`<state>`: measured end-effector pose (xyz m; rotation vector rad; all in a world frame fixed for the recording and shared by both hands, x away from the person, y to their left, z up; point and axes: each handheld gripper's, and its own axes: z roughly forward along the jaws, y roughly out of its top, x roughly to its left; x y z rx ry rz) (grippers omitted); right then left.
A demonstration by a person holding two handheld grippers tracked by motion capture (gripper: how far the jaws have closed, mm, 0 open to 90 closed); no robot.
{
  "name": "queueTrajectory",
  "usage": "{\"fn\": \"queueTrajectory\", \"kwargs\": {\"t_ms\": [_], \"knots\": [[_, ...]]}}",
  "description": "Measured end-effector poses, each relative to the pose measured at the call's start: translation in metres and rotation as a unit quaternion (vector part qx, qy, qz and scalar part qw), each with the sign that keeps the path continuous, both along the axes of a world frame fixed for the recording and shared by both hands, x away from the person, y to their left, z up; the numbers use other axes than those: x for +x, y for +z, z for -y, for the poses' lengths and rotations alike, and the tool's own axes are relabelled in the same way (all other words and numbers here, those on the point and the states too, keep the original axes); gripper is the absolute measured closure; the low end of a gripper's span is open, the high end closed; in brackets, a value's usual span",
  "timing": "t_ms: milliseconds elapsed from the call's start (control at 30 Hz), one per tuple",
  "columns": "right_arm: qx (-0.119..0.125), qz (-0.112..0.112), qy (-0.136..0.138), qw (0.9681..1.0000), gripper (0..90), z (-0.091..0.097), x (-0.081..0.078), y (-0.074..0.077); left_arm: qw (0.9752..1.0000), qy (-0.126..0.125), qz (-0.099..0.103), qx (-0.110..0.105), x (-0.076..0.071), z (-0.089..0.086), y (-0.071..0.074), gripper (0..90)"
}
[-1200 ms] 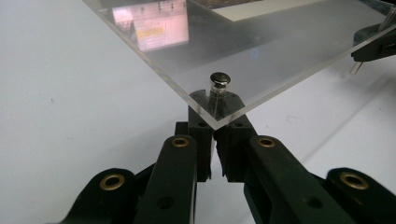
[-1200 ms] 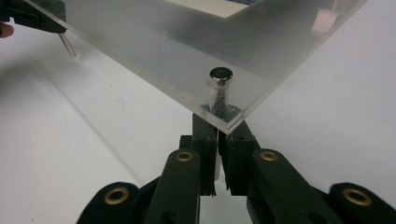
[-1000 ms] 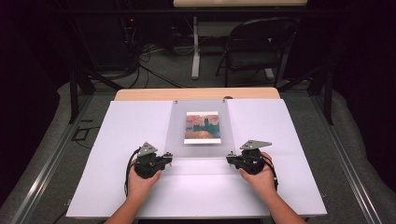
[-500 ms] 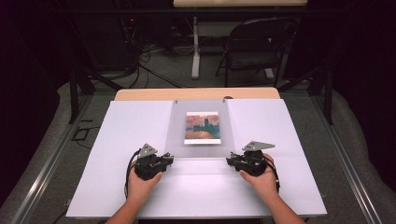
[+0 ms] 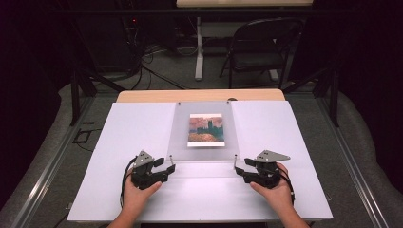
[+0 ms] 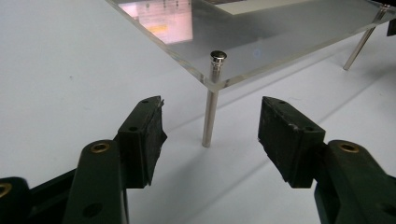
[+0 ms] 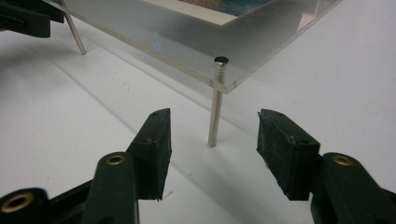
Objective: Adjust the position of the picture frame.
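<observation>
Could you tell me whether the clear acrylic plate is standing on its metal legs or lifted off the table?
Standing. The acrylic plate rests level on its legs, whose feet touch the white table.

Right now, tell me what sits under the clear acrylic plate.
The clear acrylic plate stands on thin metal legs above the white table. A painted picture shows through it; whether on or beneath it is unclear.
</observation>
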<state>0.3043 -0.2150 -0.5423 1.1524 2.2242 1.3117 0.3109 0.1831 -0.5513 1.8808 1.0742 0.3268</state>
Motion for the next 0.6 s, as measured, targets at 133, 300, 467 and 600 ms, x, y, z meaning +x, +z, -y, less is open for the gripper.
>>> {"fn": "queueTrajectory", "kwargs": {"t_ms": [133, 300, 467, 600], "knots": [[-0.001, 0.011, -0.009, 0.9999, 41.6, 0.005, -0.007, 0.003, 0.9999, -0.003, 0.005, 0.011, -0.004, -0.004, 0.001, 38.4], [0.014, 0.010, -0.020, 0.9997, 42.2, 0.010, -0.008, 0.006, 0.9998, 0.000, 0.017, 0.005, -0.007, -0.009, 0.007, 38.1], [0.019, 0.005, -0.023, 0.9995, 42.6, 0.012, -0.009, 0.006, 0.9998, 0.002, 0.019, -0.003, -0.008, -0.012, 0.009, 37.6], [0.014, 0.007, -0.023, 0.9996, 42.6, 0.012, -0.009, 0.006, 0.9998, -0.003, 0.020, -0.001, -0.009, -0.012, 0.010, 37.4]]}}
